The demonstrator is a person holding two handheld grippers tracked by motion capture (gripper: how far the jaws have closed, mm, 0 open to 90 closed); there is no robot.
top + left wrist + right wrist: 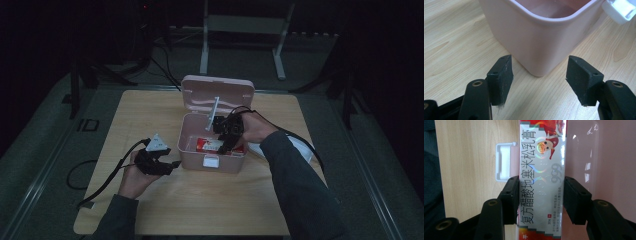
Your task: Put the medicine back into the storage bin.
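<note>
Medicine carton (541,180), red and silver with printed characters, sits between the two pads of the right gripper (540,197), which pinch its long sides, inside a pink plastic box (212,162) at the centre of the high view. Box lid (218,93) stands open behind it. Left gripper (156,160), lower left of the box on the wooden table (210,200), has its jaws spread and empty, aimed at the box's corner.
</note>
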